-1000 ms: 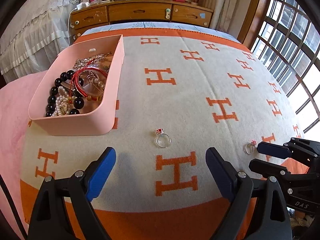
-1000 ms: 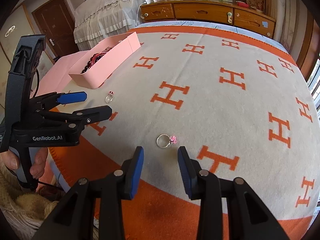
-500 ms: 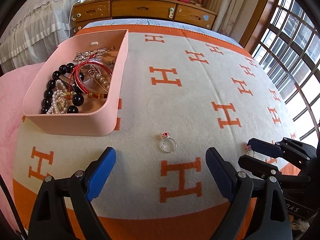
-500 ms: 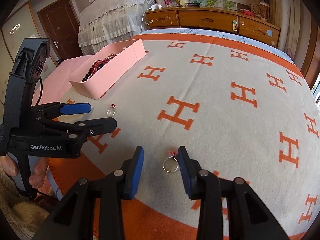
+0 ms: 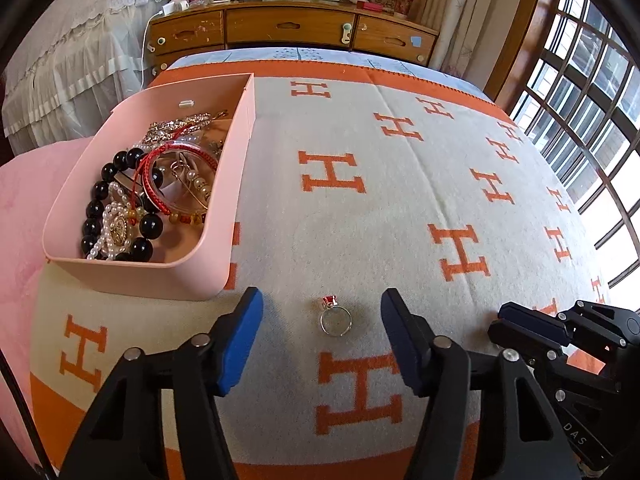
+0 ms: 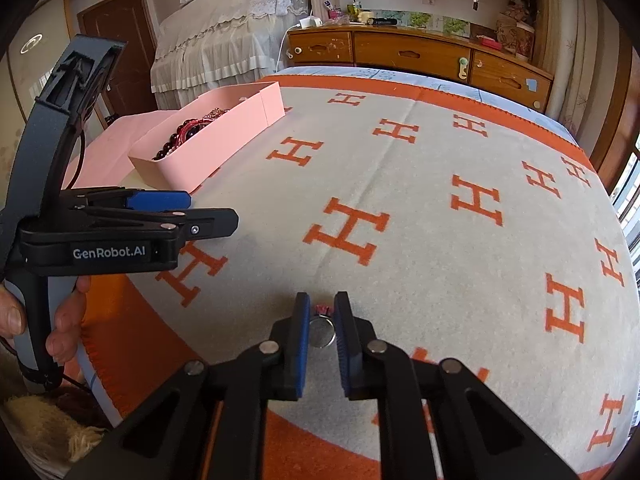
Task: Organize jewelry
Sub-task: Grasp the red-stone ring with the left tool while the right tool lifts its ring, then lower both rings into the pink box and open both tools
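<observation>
While bracelets already fill the pink box (image 5: 224, 216) at upper left, the right gripper (image 6: 321, 334) clasps a pink-stoned ring (image 6: 322, 330) at lower centre, and the left gripper (image 5: 320, 336) gapes around a red-stoned ring (image 5: 335, 318), neither boxed yet.

Fuzzy woven blanket (image 5: 400, 240), smooth matt plastic tray (image 5: 140, 276), shiny metal ring (image 5: 335, 318), glossy black beads (image 5: 150, 222), scuffed wooden dresser (image 5: 288, 28).

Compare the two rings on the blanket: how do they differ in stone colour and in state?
The red-stone ring lies free between the wide-open fingers of the left tool; the pink-stone ring is clamped in the shut right tool. Stones differ: red versus pink. Both have silver bands and rest on the blanket.
</observation>
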Action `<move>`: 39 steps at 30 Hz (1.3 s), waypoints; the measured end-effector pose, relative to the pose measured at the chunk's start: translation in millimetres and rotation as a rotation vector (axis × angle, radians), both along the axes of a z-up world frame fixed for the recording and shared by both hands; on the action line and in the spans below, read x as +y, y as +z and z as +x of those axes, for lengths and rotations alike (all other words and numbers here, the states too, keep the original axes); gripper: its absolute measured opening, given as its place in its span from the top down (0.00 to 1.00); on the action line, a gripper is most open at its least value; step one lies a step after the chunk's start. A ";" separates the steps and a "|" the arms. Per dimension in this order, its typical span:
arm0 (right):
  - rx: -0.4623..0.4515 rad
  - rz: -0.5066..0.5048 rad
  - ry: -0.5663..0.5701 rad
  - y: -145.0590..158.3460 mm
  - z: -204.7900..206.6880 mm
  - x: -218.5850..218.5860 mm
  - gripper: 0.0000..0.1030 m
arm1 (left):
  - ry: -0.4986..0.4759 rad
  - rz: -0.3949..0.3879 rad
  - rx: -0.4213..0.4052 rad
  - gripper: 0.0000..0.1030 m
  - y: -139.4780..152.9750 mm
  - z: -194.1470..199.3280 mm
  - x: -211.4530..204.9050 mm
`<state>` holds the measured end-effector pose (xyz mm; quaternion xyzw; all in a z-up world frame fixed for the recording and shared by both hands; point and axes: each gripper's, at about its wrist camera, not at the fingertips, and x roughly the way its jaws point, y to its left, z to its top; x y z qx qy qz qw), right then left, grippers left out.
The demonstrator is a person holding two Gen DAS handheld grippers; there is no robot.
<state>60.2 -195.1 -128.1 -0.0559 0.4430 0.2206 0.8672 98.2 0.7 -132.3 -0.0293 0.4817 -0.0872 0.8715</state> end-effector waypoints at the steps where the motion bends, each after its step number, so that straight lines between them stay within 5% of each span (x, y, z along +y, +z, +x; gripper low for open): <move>1: 0.001 0.005 0.000 0.2 0.1 -0.8 0.89 | 0.001 0.014 -0.003 0.55 0.2 0.0 -1.8; 6: 0.007 0.027 -0.003 -0.2 -0.1 -3.8 0.90 | -0.015 0.065 -0.010 0.88 1.1 -1.0 -10.1; 17: 0.006 0.044 -0.009 4.5 -1.3 -6.6 0.91 | -0.046 0.009 0.002 0.88 7.0 -13.8 -6.8; 25: -0.048 0.067 0.019 29.0 -2.7 2.1 0.92 | -0.032 -0.023 -0.062 0.88 44.6 -29.0 15.1; 39: -0.082 0.253 0.121 125.6 54.4 70.3 0.92 | 0.052 -0.108 -0.126 0.88 124.4 1.8 111.0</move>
